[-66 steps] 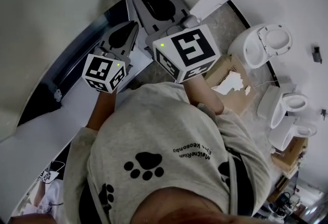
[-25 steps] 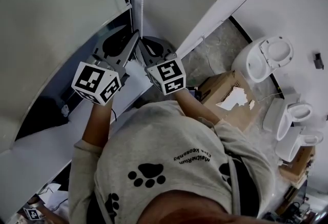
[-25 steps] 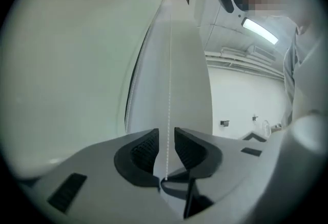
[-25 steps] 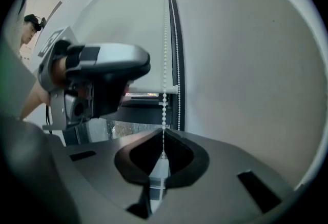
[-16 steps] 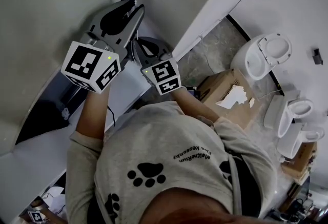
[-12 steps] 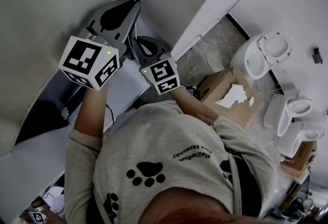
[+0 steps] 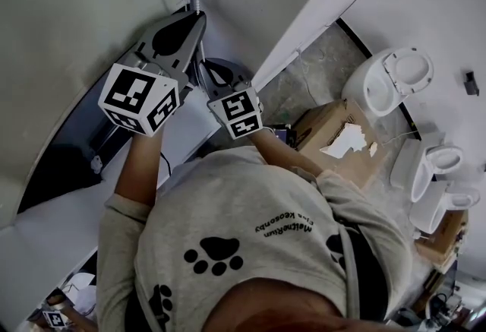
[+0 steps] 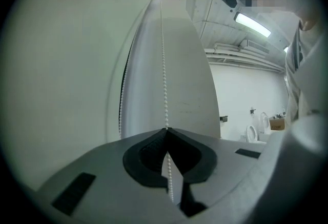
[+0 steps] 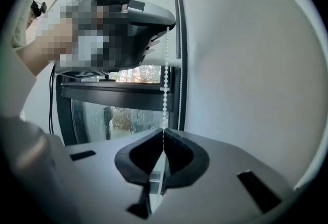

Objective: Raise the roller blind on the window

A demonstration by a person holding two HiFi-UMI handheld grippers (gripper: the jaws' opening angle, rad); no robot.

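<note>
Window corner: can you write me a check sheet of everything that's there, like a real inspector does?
Surface: grey stone-look floor.
Job's things: bead chain hangs beside the dark-framed window.
Clutter: torn cardboard box; white toilets.
Grippers: left gripper has just closed on the bead chain; right gripper pinches it lower down.
Cables: thin dark cable by the window.
Surroundings: plain white walls.

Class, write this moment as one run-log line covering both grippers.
left gripper: just closed, shut on bead chain | right gripper: shut on same chain, lower
</note>
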